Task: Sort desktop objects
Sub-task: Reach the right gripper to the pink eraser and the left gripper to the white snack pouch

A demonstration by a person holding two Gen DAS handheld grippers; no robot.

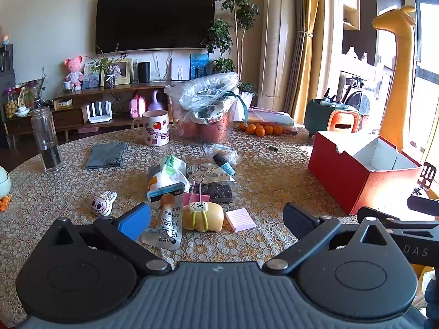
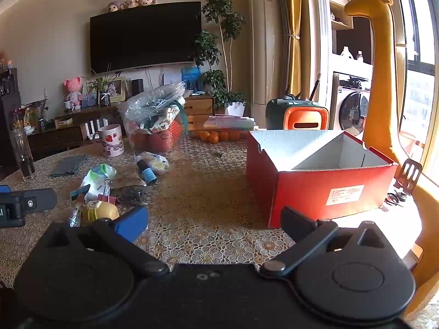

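I get strong daylight from the window (image 2: 419, 63) at the right edge of both views, blowing out to white glare there and on the table (image 2: 378, 219) at lower right. The left side sits dimmer and warm. Fisheye bending curves the television (image 1: 155, 20) and darkens the corners. Focus is fairly sharp.
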